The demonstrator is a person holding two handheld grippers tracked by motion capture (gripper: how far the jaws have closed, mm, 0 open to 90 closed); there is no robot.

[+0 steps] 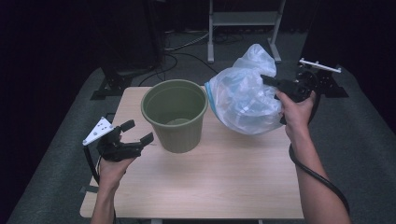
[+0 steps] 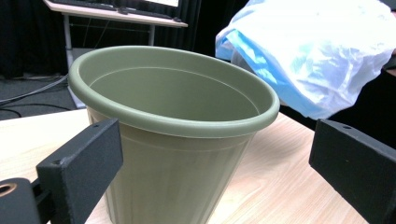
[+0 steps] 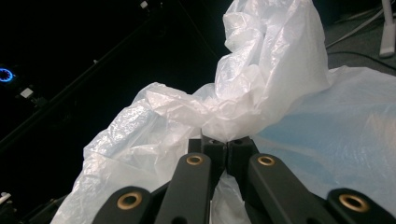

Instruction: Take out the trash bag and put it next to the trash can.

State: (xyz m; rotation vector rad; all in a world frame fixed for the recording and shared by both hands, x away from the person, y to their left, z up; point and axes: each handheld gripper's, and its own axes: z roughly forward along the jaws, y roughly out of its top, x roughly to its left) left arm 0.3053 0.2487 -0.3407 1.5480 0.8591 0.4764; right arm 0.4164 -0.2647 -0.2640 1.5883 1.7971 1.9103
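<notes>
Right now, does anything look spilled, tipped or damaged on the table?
Nothing stands out. The green bin stands upright on the table; the right gripper pinches the crumpled plastic bag; the left gripper is open beside the bin.

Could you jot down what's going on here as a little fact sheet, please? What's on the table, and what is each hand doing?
Surface: light wooden table
Bin: green plastic bin, upright, open top, looks empty
Bag: pale translucent plastic bag, bunched, held up to the right of the bin
Right tool: jaws shut on a gathered fold of the bag
Left tool: jaws open, nothing between them, held to the left of the bin and pointing at it
Likely aim: lining the bin with the bag
</notes>
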